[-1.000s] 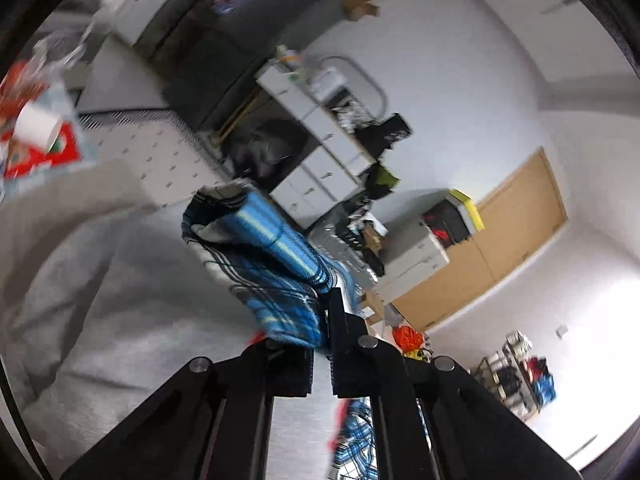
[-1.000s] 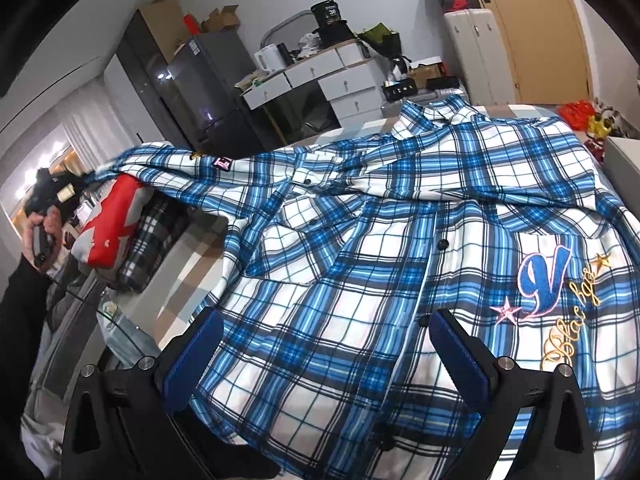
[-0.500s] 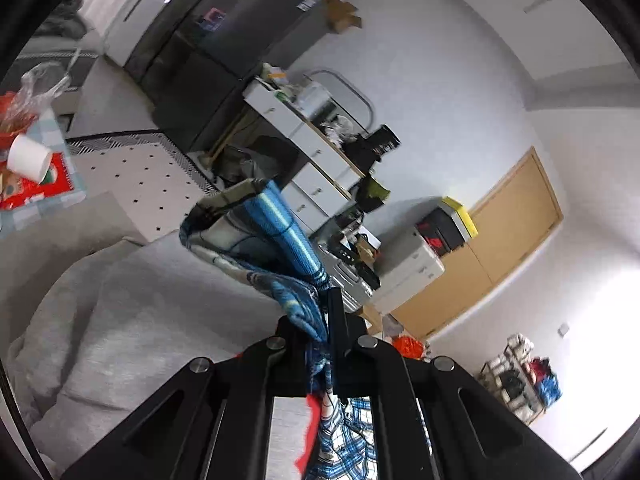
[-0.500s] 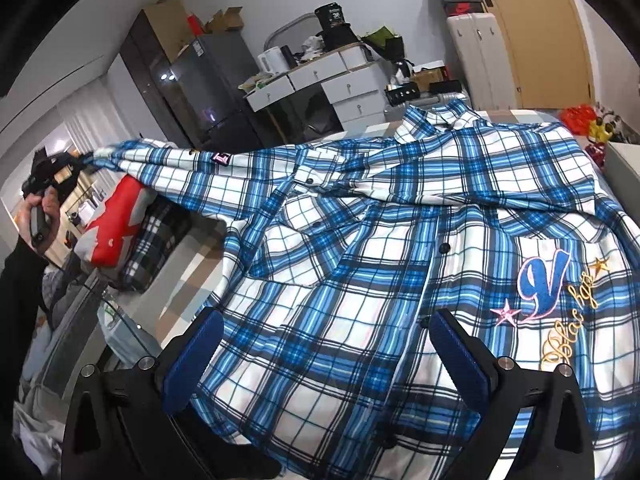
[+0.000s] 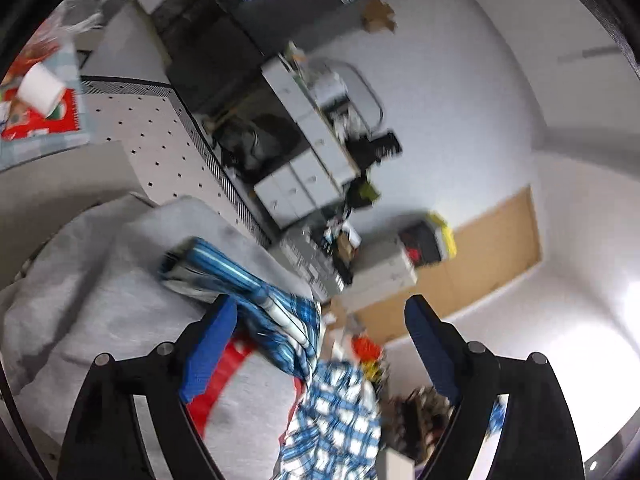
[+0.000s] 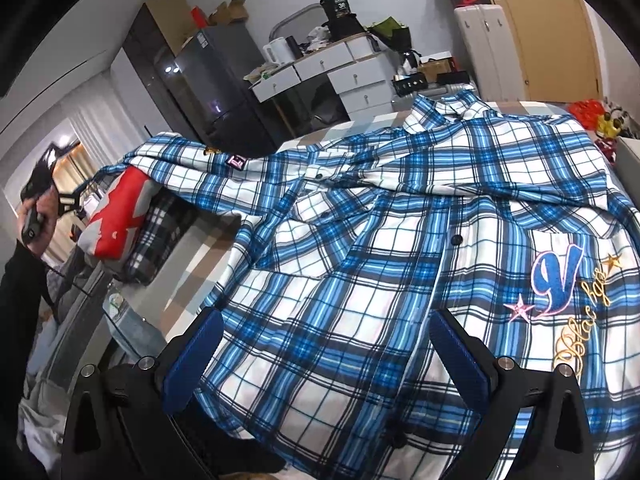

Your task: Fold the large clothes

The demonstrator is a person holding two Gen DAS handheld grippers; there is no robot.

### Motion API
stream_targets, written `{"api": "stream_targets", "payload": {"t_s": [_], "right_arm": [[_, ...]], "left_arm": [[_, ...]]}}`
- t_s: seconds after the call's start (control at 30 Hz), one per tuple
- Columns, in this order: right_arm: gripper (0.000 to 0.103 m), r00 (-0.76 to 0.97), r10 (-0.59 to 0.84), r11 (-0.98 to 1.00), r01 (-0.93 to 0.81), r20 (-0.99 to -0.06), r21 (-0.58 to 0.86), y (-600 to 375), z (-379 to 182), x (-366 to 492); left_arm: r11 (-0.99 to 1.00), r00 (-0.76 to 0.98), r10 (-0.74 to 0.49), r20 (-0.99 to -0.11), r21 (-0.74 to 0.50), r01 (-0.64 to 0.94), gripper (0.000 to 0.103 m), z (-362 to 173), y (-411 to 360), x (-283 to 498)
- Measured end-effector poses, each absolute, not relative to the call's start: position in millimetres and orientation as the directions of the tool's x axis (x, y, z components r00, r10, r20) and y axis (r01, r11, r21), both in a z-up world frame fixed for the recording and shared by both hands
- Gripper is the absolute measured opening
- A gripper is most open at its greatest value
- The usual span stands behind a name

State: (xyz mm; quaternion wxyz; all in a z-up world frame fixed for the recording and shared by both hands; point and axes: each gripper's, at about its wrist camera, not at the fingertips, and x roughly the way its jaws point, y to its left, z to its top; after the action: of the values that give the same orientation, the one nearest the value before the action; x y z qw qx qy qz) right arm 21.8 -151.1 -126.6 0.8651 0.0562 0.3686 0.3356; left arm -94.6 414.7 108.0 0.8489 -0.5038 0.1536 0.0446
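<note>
Cluttered bedroom; blue plaid shirt (image 6: 360, 248) lies spread front-up on the bed (image 6: 200, 268). Right tongs (image 6: 326, 354) hover over its hem, jaws wide apart, holding nothing. Left tongs (image 5: 316, 344), tilted, gape above the sleeve (image 5: 240, 284), which lies free on a grey blanket (image 5: 100, 300).

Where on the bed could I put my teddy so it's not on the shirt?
There's a bare checked strip of bed between the plaid shirt and the red and black-checked clothes pile. Another thin strip lies past the collar, near the white drawers. The shirt covers everything else.
</note>
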Motion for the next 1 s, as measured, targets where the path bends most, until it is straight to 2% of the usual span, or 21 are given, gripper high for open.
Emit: {"api": "stream_targets", "payload": {"t_s": [0.07, 0.17, 0.23, 0.4, 0.63, 0.83, 0.87, 0.9, 0.93, 0.97, 1.0], "right_arm": [[0.103, 0.505, 0.616, 0.772, -0.540, -0.605, 0.335, -150.9, -127.9, 20.9], [0.103, 0.506, 0.611, 0.776, -0.534, -0.609, 0.334, -151.1, -129.7, 21.4], [0.103, 0.505, 0.609, 0.778, -0.530, -0.612, 0.337, -151.5, -130.3, 22.3], [0.103, 0.503, 0.607, 0.780, -0.527, -0.615, 0.339, -153.4, -131.2, 24.0], [0.103, 0.493, 0.609, 0.779, -0.521, -0.621, 0.350, -151.0, -133.3, 26.1], [0.103, 0.496, 0.592, 0.789, -0.520, -0.635, 0.328, -148.7, -137.2, 25.2], [0.103, 0.494, 0.590, 0.790, -0.519, -0.639, 0.328, -148.7, -138.2, 25.7], [0.103, 0.492, 0.587, 0.792, -0.517, -0.643, 0.326, -148.4, -139.4, 26.3], [0.103, 0.492, 0.584, 0.793, -0.516, -0.646, 0.324, -148.2, -140.3, 26.8], [0.103, 0.491, 0.582, 0.794, -0.515, -0.648, 0.323, -147.9, -141.0, 27.2], [0.103, 0.490, 0.579, 0.795, -0.515, -0.651, 0.320, -147.6, -141.8, 27.5]], "left_arm": [[0.493, 0.937, -0.087, -0.339, -0.831, -0.255, 0.083, 110.2, 413.6, -83.1], [0.490, 0.951, -0.104, -0.290, -0.847, -0.205, 0.083, 117.4, 410.2, -76.0], [0.528, 0.935, -0.073, -0.348, -0.808, -0.259, 0.083, 120.5, 404.5, -70.6], [0.432, 0.886, -0.139, -0.442, -0.832, -0.347, 0.083, 85.4, 411.0, -70.8], [0.362, 0.901, -0.156, -0.405, -0.872, -0.330, 0.083, 84.3, 425.2, -65.9], [0.359, 0.880, -0.135, -0.455, -0.850, -0.385, 0.082, 82.7, 426.1, -52.7], [0.373, 0.873, -0.121, -0.472, -0.837, -0.401, 0.075, 81.8, 424.9, -50.9], [0.394, 0.859, -0.098, -0.502, -0.812, -0.430, 0.051, 82.0, 423.0, -48.8], [0.416, 0.843, -0.085, -0.531, -0.788, -0.454, 0.035, 81.4, 421.4, -46.1], [0.446, 0.823, -0.076, -0.563, -0.757, -0.478, 0.005, 79.5, 420.1, -43.2], [0.467, 0.807, -0.079, -0.585, -0.737, -0.489, 0.002, 76.5, 417.7, -40.6]]}}
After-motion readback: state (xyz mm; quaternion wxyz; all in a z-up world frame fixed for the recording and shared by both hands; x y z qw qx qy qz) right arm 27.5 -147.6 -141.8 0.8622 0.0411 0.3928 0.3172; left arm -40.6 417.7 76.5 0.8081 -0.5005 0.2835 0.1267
